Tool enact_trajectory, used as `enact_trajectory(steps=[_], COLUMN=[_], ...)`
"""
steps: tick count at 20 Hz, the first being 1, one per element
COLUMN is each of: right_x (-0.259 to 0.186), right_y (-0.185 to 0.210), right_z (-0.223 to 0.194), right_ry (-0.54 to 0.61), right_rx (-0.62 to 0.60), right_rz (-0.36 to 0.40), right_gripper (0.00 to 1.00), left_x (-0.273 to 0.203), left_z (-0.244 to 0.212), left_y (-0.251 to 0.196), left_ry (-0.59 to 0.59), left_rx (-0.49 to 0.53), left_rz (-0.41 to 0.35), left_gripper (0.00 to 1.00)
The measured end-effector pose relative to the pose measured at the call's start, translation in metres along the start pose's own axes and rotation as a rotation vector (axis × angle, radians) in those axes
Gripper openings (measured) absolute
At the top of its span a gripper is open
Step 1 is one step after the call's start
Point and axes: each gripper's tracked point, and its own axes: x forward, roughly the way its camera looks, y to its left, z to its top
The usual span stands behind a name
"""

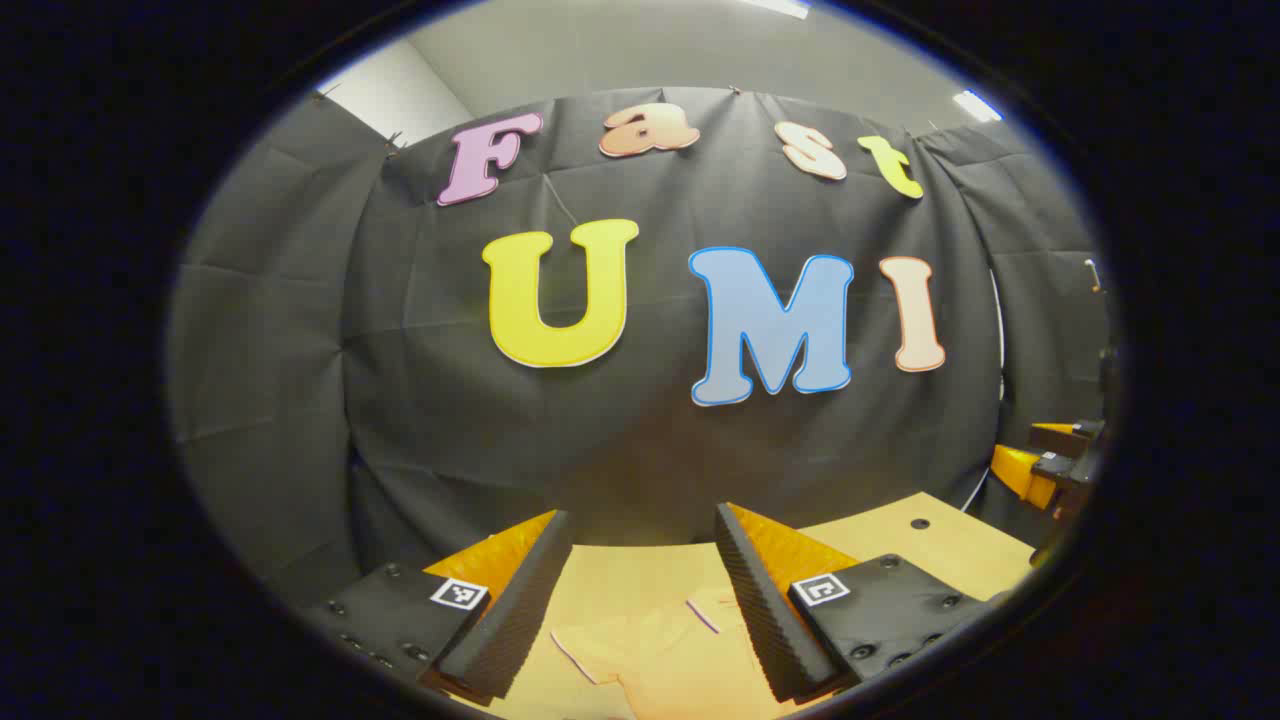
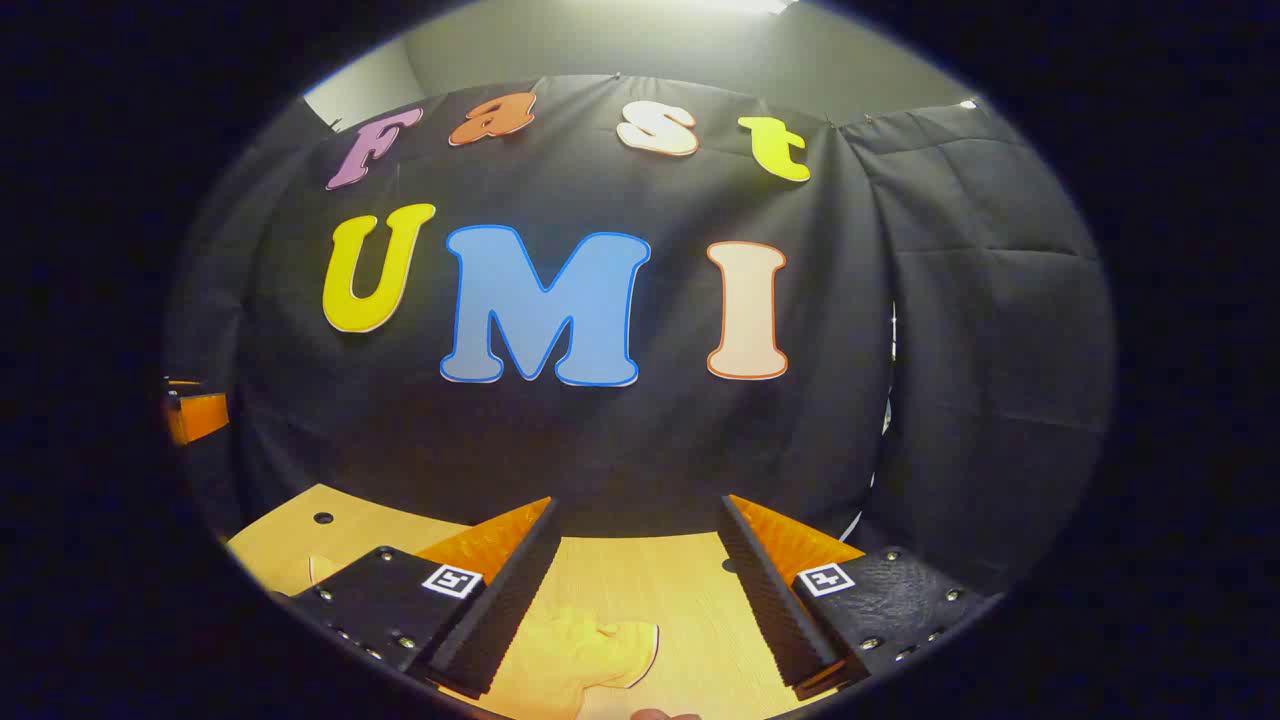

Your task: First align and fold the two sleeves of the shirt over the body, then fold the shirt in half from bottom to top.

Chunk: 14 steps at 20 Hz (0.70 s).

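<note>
Open air was seen above the tabletop (image 2: 650, 580), bounded at its far edge by the booth's cloth wall (image 2: 600, 440). Passage along the surface was obstructed by the shirt (image 1: 640, 650); bare wood was left beside it.

Pale yellow short-sleeved cloth shirt (image 1: 650, 655) with thin dark edging lies spread flat on the light wooden surface (image 2: 640, 580); one sleeve (image 2: 590, 650) unfolded.
</note>
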Motion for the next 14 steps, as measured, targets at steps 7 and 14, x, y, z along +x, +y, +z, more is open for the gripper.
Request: enact_trajectory(steps=[7, 14], right_x=[0.027, 0.067], right_y=[0.000, -0.001], right_z=[-0.049, -0.129], right_ry=[0.104, 0.284], right_rx=[0.017, 0.008], right_rz=[0.011, 0.024], right_gripper=[0.99, 0.99], left_x=[-0.005, -0.008], left_z=[0.003, 0.002], left_y=[-0.001, 0.005], left_ry=[-0.008, 0.002], left_rx=[0.011, 0.016], left_rz=[-0.009, 0.015], left_gripper=[0.94, 0.94])
